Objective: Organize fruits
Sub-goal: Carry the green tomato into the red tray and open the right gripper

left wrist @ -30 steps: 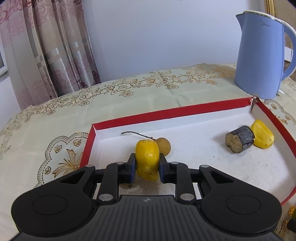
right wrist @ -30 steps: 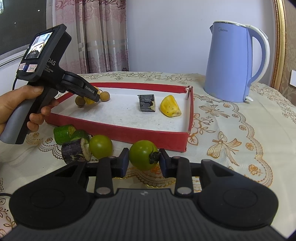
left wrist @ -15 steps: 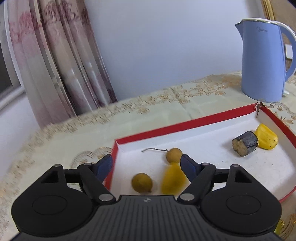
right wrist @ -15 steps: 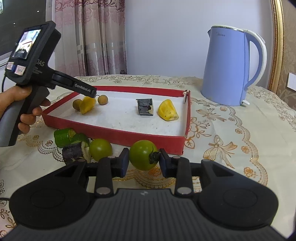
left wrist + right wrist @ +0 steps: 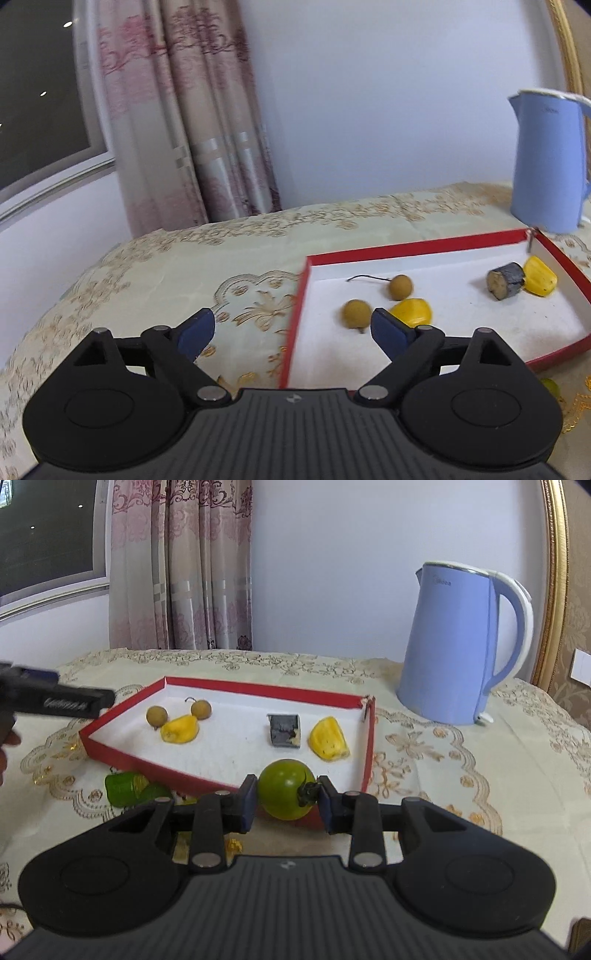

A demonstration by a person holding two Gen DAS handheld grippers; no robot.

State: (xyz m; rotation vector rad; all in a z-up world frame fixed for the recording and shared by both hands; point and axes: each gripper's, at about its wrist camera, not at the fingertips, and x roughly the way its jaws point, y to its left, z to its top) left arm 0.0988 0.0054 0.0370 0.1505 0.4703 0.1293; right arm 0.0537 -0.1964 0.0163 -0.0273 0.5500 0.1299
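Observation:
A red tray with a white floor holds two brown longans, a yellow fruit piece, a dark cut piece and a second yellow piece. My right gripper is shut on a green tomato and holds it lifted at the tray's near rim. My left gripper is open and empty, raised over the tray's left edge, behind the yellow piece and a longan. It shows at the far left in the right wrist view.
A blue electric kettle stands behind the tray's right corner. Green cut pieces lie on the embroidered tablecloth in front of the tray. Curtains and a window are at the back left. A gold frame runs along the right.
My left gripper let go of the yellow piece in the tray, opened wide and pulled back up to the left. My right gripper lifted the green tomato toward the tray.

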